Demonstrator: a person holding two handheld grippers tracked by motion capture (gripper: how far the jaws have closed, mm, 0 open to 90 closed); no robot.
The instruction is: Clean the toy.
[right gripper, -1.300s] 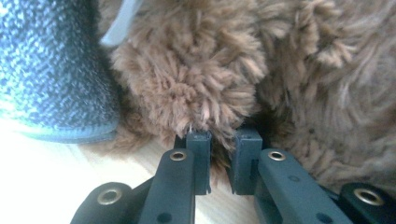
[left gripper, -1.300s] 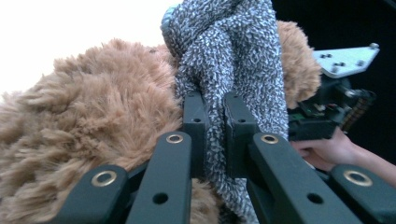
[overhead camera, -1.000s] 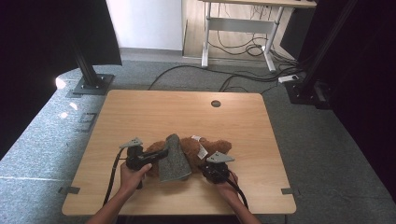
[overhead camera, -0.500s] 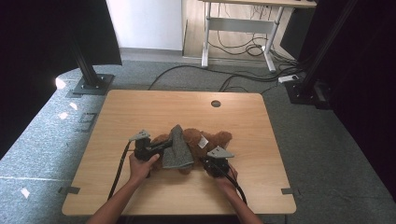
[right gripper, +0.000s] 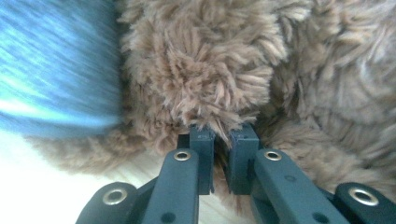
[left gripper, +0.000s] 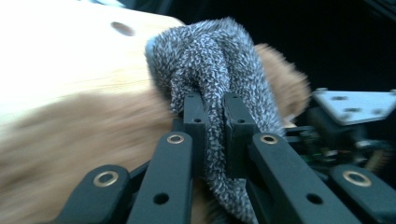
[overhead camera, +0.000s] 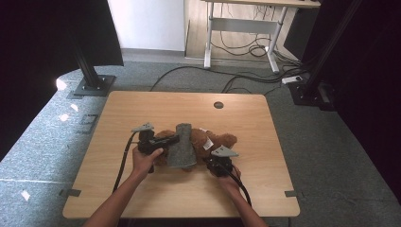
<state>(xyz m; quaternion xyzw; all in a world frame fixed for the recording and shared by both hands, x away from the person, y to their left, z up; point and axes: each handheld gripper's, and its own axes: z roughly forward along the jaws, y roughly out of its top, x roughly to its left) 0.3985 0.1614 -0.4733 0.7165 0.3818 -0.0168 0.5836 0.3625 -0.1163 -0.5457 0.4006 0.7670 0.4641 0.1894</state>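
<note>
A brown plush toy (overhead camera: 213, 140) lies on the wooden table (overhead camera: 142, 109), near the front middle. A grey knitted cloth (overhead camera: 182, 146) drapes over the toy's left part. My left gripper (overhead camera: 171, 140) is shut on this grey cloth (left gripper: 210, 79), which is pinched between its jaws and pulled up into a fold. Brown fur (left gripper: 70, 140) lies blurred below it. My right gripper (overhead camera: 212, 161) is shut on a tuft of the toy's brown fur (right gripper: 210, 70). Its body (left gripper: 345, 126) also appears at the right of the left gripper view.
The table has a round cable hole (overhead camera: 218, 105) at its far middle. A white tag (overhead camera: 206, 145) sticks out of the toy. Black stands (overhead camera: 92, 85) and cables (overhead camera: 246, 80) lie on the grey floor beyond the far edge.
My left gripper has moved away from the table's front edge and to the right, and the grey cloth in it has shifted along. My right gripper has stayed in place on the fur.
</note>
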